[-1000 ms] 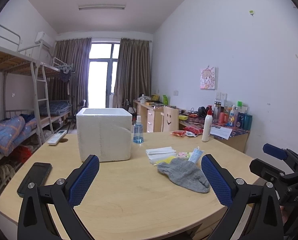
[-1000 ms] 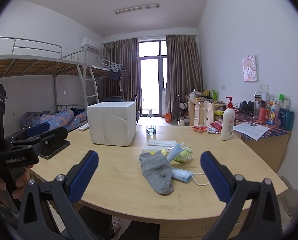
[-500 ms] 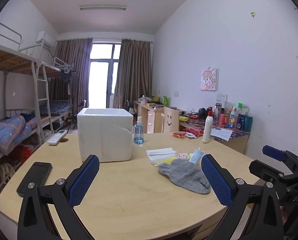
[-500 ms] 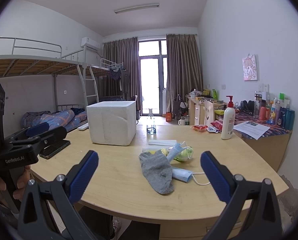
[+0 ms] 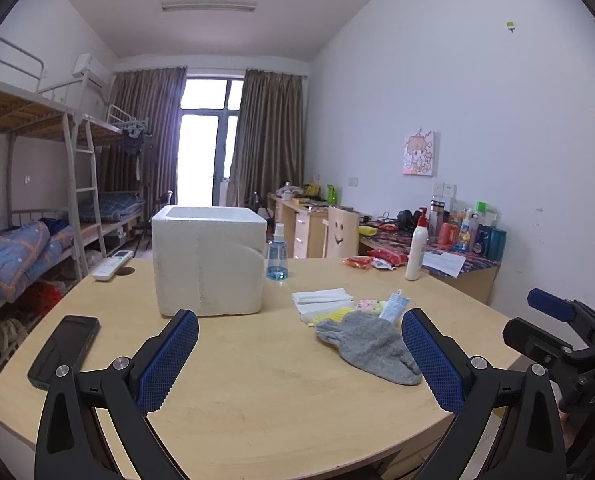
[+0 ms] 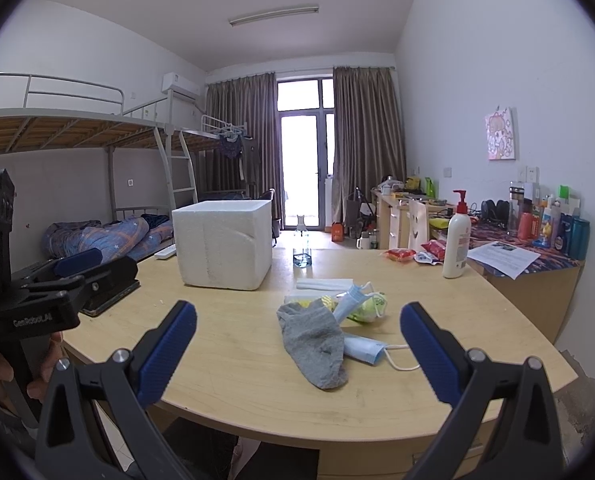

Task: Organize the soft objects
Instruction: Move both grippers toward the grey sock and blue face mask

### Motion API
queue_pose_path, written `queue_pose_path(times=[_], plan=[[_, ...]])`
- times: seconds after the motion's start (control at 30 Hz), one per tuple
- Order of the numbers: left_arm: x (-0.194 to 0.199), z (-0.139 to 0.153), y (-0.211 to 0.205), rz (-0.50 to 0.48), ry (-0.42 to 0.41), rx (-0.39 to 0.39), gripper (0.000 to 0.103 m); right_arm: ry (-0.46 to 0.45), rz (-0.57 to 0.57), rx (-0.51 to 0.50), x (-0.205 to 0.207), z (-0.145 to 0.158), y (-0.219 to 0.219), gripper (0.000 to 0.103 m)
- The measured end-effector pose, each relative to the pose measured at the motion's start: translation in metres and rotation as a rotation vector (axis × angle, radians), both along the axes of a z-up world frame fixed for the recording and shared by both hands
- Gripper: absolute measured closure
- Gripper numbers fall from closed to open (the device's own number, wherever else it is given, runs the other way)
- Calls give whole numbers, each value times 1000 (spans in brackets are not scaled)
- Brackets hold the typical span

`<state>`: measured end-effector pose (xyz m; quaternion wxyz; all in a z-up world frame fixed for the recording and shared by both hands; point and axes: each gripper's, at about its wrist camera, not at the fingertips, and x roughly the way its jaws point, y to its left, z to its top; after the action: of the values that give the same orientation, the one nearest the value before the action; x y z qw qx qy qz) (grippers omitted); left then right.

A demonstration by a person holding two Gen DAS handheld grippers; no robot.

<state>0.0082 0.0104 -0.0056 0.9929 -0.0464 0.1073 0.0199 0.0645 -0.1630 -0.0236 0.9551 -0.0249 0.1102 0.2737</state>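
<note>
Ahead of both wide-spread, empty tools (image 5: 297,354) (image 6: 297,350), between their fingers, the grey sock (image 6: 313,338) lies on the table (image 6: 437,312).

— What colours do you have on your pale wood table (image 6: 257,380)?

— A grey sock (image 6: 313,344), a light blue mask (image 6: 363,350), a white foam box (image 6: 223,248); your gripper pads (image 6: 165,354) are blue, cross-hatched.

— And far left?

— A blue quilt (image 5: 9,256), orange-checked, white stars.

Both wrist views look low across the table (image 5: 257,380) toward the window. Left view sits left; both share the sock (image 5: 367,346) and foam box (image 6: 223,248).
</note>
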Motion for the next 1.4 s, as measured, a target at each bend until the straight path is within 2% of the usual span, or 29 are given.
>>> queue_pose_path(times=[0.07,0.43,1.1,1.3,1.4], plan=[[2,-1,1,14,2,1,1,3,-1,-3,2,-1,0,0],[30,-7,-3,-46,63,2,1,49,-27,-34,30,-7,-2,0],[122,-38,-39,-274,274,56,1,192,-83,-57,88,-39,-20,0],[148,-48,-55,-337,329,67,5,225,-102,-43,101,-47,-32,0],[161,-56,-63,-360,373,72,10,248,-107,-43,109,-52,-37,0]])
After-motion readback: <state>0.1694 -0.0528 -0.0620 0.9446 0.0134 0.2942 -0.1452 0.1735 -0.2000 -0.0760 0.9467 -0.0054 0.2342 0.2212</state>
